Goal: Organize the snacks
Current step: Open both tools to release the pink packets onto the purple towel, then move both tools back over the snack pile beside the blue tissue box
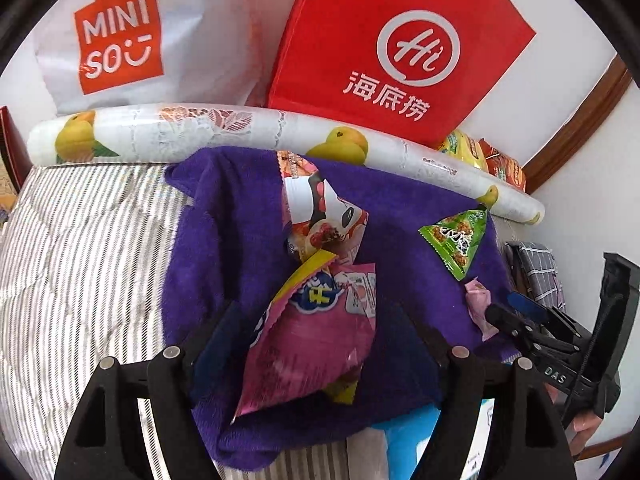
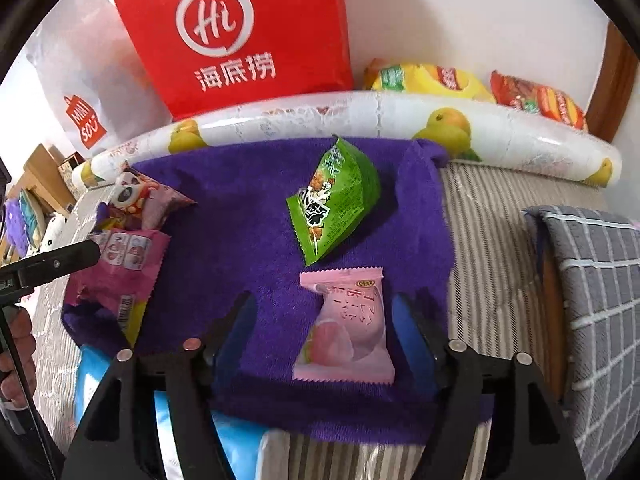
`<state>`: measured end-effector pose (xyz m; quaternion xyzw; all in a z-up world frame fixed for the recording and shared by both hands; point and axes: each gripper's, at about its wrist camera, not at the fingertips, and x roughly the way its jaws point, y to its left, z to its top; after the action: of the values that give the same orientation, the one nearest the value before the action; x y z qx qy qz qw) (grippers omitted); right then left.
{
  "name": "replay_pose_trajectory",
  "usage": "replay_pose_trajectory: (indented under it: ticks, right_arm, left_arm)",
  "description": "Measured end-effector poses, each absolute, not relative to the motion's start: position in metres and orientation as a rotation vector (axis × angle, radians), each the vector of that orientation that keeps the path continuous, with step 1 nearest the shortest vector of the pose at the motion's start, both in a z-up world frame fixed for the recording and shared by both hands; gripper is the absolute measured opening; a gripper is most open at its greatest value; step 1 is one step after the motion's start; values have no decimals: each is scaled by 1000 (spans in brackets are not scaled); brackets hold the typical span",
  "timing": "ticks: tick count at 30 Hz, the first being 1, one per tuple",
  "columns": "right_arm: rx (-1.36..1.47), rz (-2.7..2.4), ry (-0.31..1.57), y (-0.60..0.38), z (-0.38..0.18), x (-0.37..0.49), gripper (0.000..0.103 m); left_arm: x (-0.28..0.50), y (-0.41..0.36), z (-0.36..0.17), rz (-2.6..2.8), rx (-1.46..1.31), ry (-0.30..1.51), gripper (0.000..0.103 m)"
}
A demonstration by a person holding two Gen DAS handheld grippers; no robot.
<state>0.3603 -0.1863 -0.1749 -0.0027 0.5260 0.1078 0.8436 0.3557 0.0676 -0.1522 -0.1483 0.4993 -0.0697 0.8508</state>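
A purple towel lies on a striped bed. On it are a magenta snack bag, a panda packet, a green triangular packet and a pale pink candy packet. My left gripper is open, its fingers on either side of the magenta bag. My right gripper is open, its fingers on either side of the pale pink packet.
A fruit-print roll lies behind the towel. A red Haidilao bag and a white Miniso bag lean on the wall. Yellow and red snack bags sit at the far right. A grey checked cloth lies on the right.
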Motion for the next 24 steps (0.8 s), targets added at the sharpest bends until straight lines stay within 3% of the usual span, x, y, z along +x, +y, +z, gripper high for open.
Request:
replay_pose_trajectory:
  ticks: [13, 24]
  right_arm:
    - [29, 218, 1044, -178, -119, 284, 71]
    - [87, 256, 1058, -176, -113, 212, 71]
  left_arm:
    - [291, 77, -100, -226, -345, 948, 77]
    - [238, 77, -73, -266, -346, 904, 77]
